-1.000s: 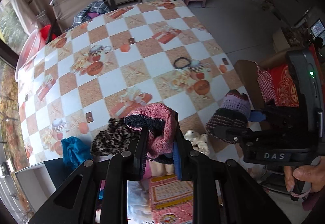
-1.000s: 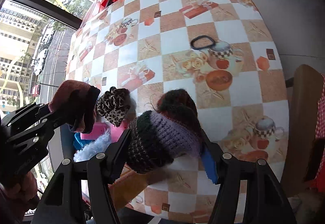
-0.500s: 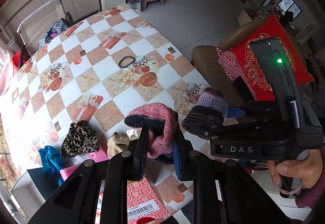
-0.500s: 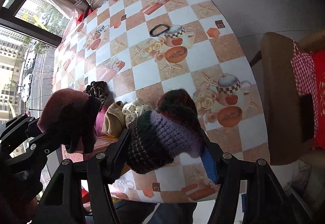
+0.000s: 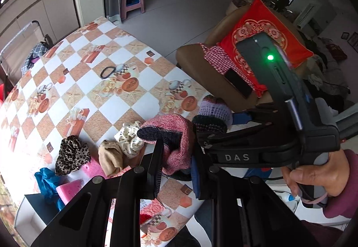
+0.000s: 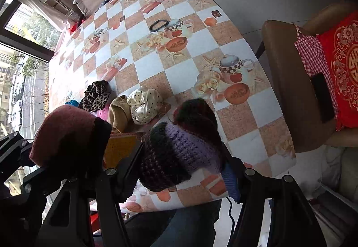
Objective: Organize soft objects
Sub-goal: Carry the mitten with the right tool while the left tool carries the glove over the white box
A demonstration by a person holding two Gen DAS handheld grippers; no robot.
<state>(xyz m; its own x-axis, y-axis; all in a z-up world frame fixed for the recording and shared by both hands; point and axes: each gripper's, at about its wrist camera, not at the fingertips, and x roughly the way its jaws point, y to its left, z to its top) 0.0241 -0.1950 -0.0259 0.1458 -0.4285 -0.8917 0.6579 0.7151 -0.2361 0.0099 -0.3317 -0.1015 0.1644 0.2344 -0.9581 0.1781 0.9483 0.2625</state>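
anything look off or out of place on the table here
One thing: a black hair tie lies alone mid-table, apart from the scrunchies heaped at the near edge. Both grippers, left and right, clamp knit pieces; nothing spilled.

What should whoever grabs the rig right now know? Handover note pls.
Left gripper: shut on the pink knit hat, held above the table edge.
Right gripper: shut on the purple striped knit hat, also lifted.
On the table: leopard scrunchie, tan cloth, polka-dot scrunchie, black hair tie.
Done: both hats picked up.
Left: place both hats; sort the rest.
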